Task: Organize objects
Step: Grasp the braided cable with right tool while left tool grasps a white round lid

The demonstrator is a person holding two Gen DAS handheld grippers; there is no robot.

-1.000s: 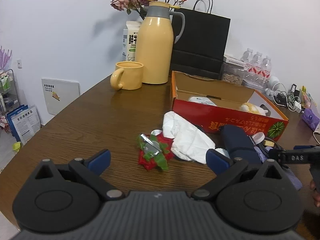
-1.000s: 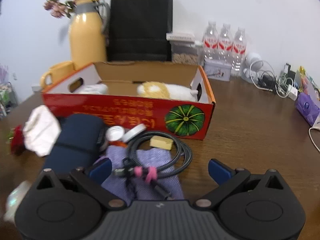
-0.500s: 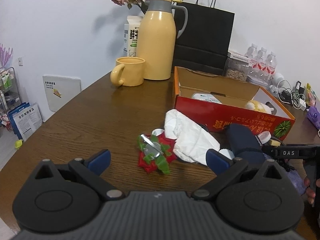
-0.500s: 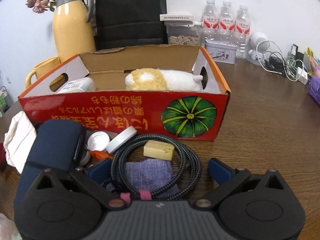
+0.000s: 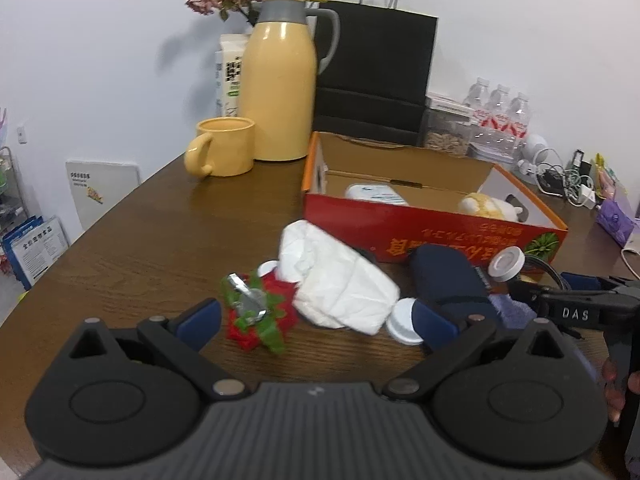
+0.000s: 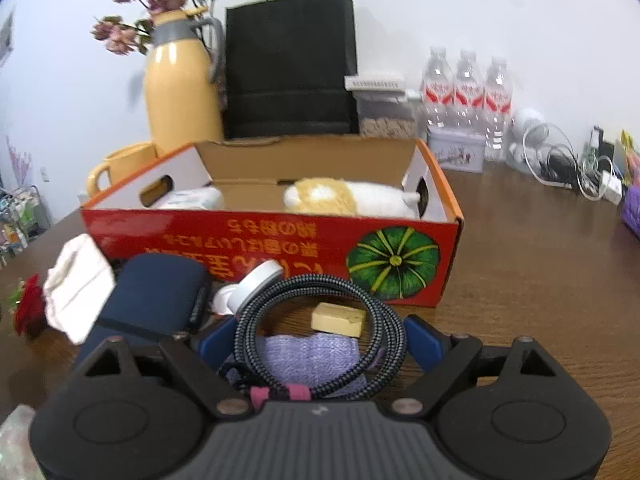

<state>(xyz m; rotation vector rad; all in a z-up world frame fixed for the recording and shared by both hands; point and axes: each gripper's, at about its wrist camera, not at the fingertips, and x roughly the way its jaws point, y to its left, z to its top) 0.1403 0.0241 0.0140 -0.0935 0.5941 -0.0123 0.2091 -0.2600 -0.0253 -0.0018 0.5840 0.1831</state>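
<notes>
My right gripper (image 6: 320, 340) points down at a coiled braided cable (image 6: 384, 312) lying on a purple cloth (image 6: 312, 356). Its jaws are closing with the coil between them, the pads right at the coil's sides. A yellow block (image 6: 338, 318) and a white lid (image 6: 258, 282) lie just beyond, in front of the red cardboard box (image 6: 280, 240), which holds a plush toy (image 6: 344, 198). My left gripper (image 5: 316, 320) hangs open over a red and green ornament (image 5: 260, 312) and a white cloth (image 5: 332, 276). A navy pouch (image 5: 444, 276) lies between the two grippers.
At the back of the wooden table (image 5: 168, 240) stand a yellow flask (image 5: 278, 92), a yellow mug (image 5: 224, 148) and a black paper bag (image 5: 372, 72). Water bottles (image 6: 466, 88), a tin (image 6: 456, 152) and tangled chargers (image 6: 568, 168) sit at the back right.
The right gripper has come forward and down onto the cable coil, and its jaws have narrowed around it. The left gripper has drifted slightly nearer the cloth and ornament, still open.
</notes>
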